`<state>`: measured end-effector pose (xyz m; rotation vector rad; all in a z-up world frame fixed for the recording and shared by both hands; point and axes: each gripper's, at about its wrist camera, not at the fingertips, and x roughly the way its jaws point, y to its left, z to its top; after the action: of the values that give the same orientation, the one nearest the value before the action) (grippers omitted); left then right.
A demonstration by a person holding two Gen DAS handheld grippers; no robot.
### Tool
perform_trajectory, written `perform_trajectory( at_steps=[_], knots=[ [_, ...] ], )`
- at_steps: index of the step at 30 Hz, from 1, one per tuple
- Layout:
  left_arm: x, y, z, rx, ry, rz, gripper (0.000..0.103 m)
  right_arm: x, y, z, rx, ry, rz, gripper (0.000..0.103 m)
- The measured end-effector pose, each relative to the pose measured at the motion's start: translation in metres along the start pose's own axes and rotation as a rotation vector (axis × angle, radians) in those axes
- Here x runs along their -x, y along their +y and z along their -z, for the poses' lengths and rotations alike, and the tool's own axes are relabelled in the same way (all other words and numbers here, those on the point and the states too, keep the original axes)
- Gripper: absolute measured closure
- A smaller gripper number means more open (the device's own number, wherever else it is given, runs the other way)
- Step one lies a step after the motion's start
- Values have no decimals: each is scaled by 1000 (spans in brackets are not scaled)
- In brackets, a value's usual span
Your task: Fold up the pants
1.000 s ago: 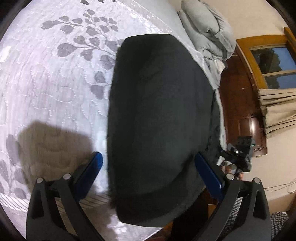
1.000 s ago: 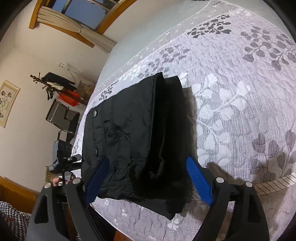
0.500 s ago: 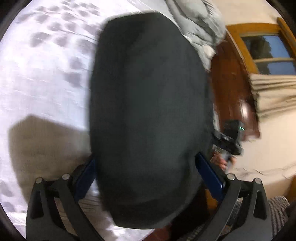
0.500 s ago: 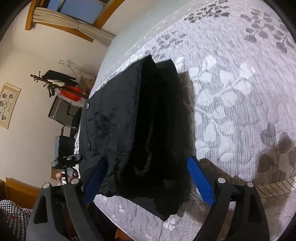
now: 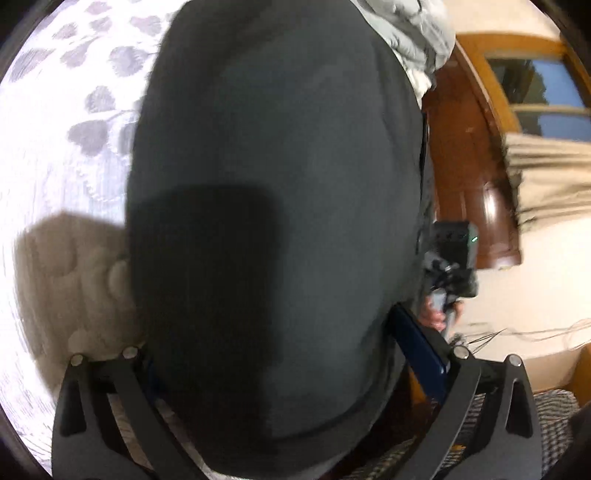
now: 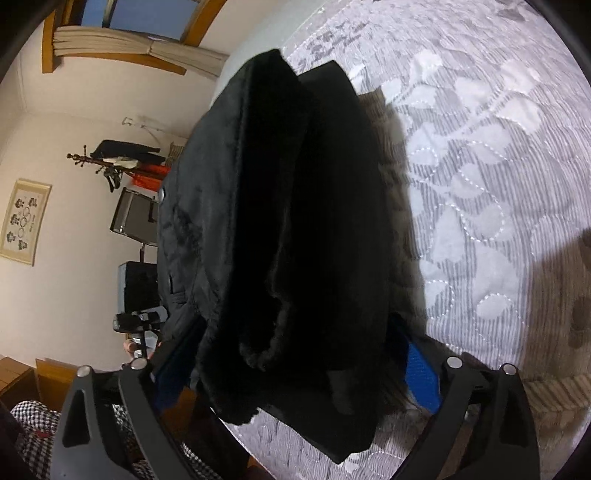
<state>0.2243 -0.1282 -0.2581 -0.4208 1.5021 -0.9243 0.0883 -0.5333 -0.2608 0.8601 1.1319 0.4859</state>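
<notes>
Both claws have closed in on the folded black fleece-lined pants (image 6: pixel 280 229) on the white leaf-patterned quilted bed (image 6: pixel 480 184). The left claw (image 5: pixel 280 354) and right claw (image 6: pixel 291 354) straddle opposite ends, pads clear, the right's jaws opening. A grey bundled duvet (image 5: pixel 413 33) lies beyond.
</notes>
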Motion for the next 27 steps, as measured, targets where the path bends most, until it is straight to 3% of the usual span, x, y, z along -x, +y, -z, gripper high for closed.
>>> perform_trajectory(
  at_steps=[2,6,14,18,21,24,27],
  knots=[
    [-1,-1,-2,13,7,-4,3,-1,1,0,9,1,1,5],
    [3,3,1,30,0,64,3,-4,3,3,15,-4,-26,11],
    [-10,-11,3,36,4,22,4,-12,-2,5,-4,-21,-48,15],
    [-12,-18,4,39,-8,-4,4,-10,-1,5,-1,-27,-25,26],
    [-11,-20,5,40,-17,-43,9,-6,3,5,8,-42,-6,37],
    [-6,-21,5,47,-31,-77,22,0,14,7,47,-64,17,51],
    [-2,-24,6,49,-45,-92,34,4,28,8,84,-79,46,57]
  ],
)
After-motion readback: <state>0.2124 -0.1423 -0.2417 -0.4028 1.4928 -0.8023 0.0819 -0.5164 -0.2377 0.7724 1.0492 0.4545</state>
